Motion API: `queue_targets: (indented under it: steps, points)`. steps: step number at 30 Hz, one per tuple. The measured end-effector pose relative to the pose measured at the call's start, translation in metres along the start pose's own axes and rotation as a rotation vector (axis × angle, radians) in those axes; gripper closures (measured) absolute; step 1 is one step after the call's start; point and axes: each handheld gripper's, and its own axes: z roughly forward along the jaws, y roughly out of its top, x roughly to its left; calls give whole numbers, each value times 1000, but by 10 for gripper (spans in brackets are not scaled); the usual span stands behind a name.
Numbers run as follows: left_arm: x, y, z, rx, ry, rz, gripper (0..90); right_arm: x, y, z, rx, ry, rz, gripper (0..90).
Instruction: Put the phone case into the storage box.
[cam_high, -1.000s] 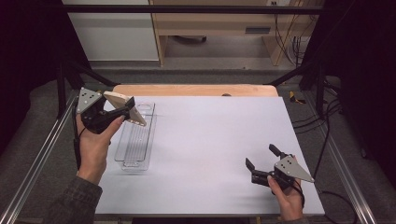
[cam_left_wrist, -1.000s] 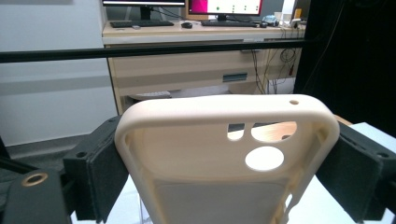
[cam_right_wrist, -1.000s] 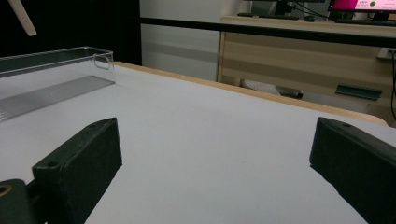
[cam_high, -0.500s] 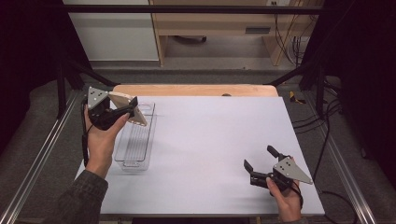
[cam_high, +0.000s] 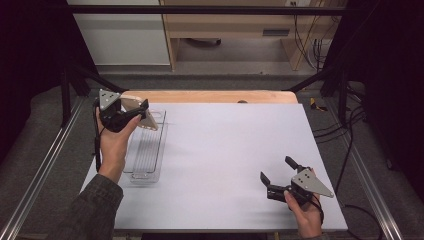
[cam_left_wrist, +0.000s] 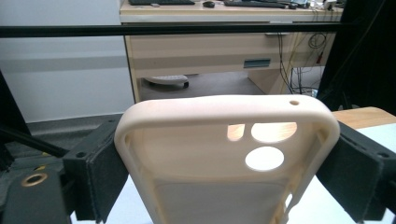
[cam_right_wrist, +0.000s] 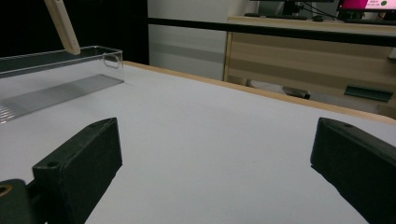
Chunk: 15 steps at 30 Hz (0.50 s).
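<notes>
Holding a cream phone case clamped across its width, the left gripper keeps it raised above the far end of a clear plastic tray at the left side of the table, apparently so that it can be set into the tray or carried clear of it. The case, seen from its hollow inner side in the left gripper view, is a smooth, soft-looking shell with rounded corners, camera cut-outs near its top and a small hole in the upper rim. The right gripper, jaws wide apart and holding nothing, rests low near the table's front right corner, well apart from the tray.
</notes>
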Motion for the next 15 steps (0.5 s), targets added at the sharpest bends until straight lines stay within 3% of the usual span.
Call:
queue_targets:
  steps: [15]
  points:
    - [2,-9,20,33,19,11,105,0,-1,0,4,-3,10,21]
